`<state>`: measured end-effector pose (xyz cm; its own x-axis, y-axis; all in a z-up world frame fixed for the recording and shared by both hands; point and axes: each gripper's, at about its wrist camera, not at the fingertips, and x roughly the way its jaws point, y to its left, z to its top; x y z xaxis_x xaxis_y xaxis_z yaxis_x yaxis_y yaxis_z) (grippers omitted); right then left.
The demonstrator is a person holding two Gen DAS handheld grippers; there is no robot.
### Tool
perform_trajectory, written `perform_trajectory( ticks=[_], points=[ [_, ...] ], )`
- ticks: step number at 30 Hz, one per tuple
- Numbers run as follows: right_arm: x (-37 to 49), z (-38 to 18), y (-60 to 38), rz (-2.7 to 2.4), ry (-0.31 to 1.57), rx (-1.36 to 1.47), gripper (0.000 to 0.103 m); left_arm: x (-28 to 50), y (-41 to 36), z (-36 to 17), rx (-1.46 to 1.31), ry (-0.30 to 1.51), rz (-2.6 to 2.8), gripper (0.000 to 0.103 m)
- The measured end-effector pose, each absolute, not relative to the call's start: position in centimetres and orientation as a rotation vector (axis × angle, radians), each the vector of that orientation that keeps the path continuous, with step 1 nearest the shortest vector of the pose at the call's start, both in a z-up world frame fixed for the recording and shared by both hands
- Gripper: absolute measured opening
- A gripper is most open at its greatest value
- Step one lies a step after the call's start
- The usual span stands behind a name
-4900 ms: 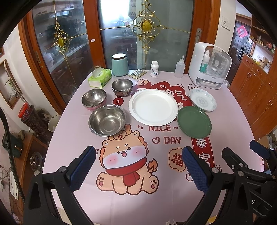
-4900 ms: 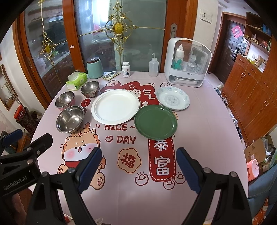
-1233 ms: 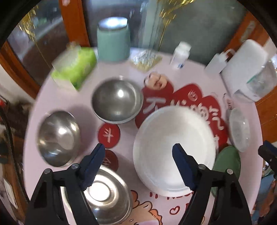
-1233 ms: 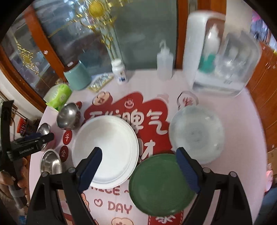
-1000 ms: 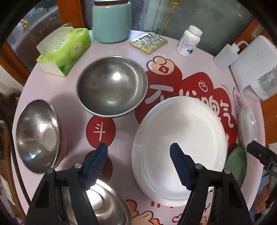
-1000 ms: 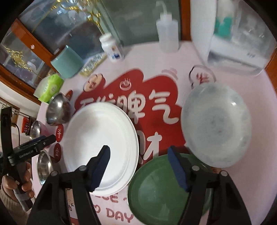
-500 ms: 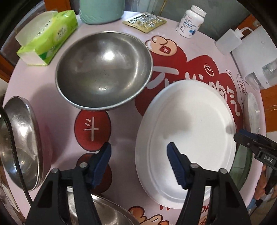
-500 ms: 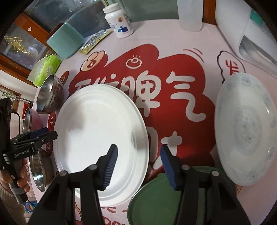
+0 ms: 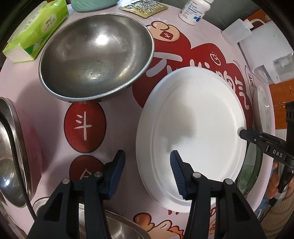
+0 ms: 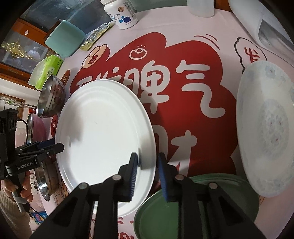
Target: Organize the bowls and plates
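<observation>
Both sets of fingers (image 9: 147, 161) (image 10: 147, 163) have been closing astride white plate (image 9: 198, 117) rims, seemingly not gripping.

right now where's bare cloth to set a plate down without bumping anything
Widest bare patch: the red print between the white plate, the patterned plate and the pill bottle. A smaller gap lies between the steel bowl and the white plate's left rim. Crowded: the green plate sits tight against the white plate.

Bright, even light; glare on the steel bowl (image 9: 95, 55); soft shadows; heavy fisheye bending, dark corners.
</observation>
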<state>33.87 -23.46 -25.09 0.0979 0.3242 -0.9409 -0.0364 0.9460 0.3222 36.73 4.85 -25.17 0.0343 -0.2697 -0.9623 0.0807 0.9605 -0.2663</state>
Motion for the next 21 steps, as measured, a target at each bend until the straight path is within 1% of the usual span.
perform_trajectory(
  ticks=[4, 6, 7, 9, 11, 13, 21],
  points=[
    [33.8, -25.1, -23.7, 0.273, 1.451, 0.248, 0.021, 36.5, 4.7, -25.2, -0.137, 1.527, -0.288, 0.043],
    [33.8, -25.1, -23.5, 0.275, 1.451, 0.25, 0.019, 36.4, 4.6, -25.2, -0.13, 1.532, -0.298, 0.037],
    [33.8, -25.1, -23.5, 0.269, 1.448, 0.246, 0.019, 36.3, 4.6, -25.3, -0.128, 1.535, -0.299, 0.032],
    [33.8, -25.0, -23.5, 0.266, 1.444, 0.243, 0.019, 36.3, 4.3, -25.3, -0.112, 1.532, -0.286, 0.031],
    [33.7, -24.9, -23.4, 0.261, 1.439, 0.238, 0.019, 36.2, 4.2, -25.2, -0.101, 1.526, -0.261, 0.024],
    [33.6, -24.7, -23.4, 0.257, 1.431, 0.235, 0.019, 36.3, 4.0, -25.0, -0.106, 1.518, -0.25, 0.02],
    [32.7, -21.9, -24.1, 0.235, 1.371, 0.258, 0.019, 35.7, 3.6, -21.1, -0.113, 1.45, -0.257, 0.019]
  ],
)
